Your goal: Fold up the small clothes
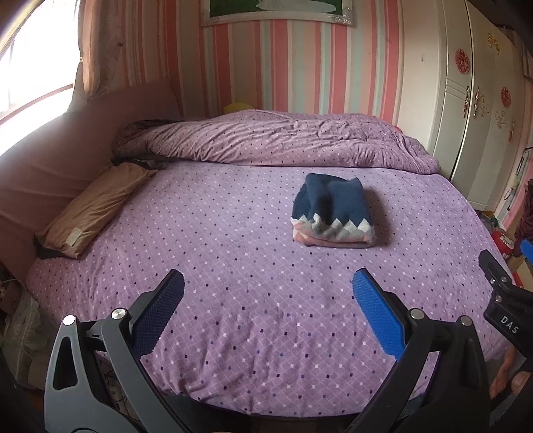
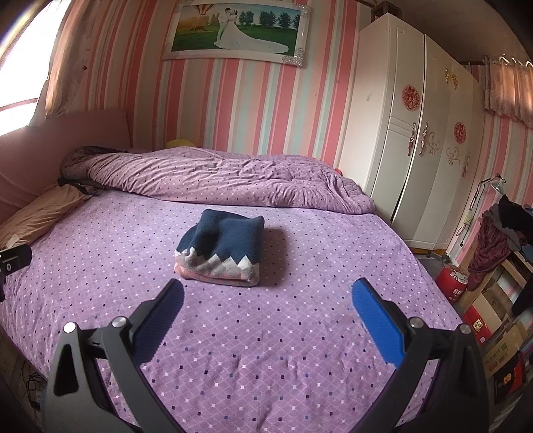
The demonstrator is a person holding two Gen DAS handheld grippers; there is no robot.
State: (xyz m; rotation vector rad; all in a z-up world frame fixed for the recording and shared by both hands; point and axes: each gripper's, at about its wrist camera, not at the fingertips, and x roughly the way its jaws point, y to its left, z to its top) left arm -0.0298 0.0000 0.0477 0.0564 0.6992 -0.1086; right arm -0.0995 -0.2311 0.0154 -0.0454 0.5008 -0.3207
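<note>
Sweater [image 1: 333,213], navy with a grey-and-white zigzag band and a pink hem, lies folded into a compact bundle on the purple dotted bed sheet [image 1: 233,253], right of centre from the left wrist camera and near the middle from the right one [image 2: 221,248]; nothing touches it. Behind it a rumpled duvet [image 1: 286,140] in the same purple print runs along the far side of the bed, against the pink striped wall; a white wardrobe [image 2: 416,140] with red and gold ornaments stands at the right; a framed picture [image 2: 238,31] hangs above the bed; a tan pillow [image 1: 96,206] rests by the padded headboard at the left. Left gripper [image 1: 268,293] hangs over the near part of the sheet, its jaws spread wide and holding nothing; right gripper [image 2: 268,299] is likewise spread wide and empty, just short of the sweater, with its body showing at the right edge of the left camera's picture.
</note>
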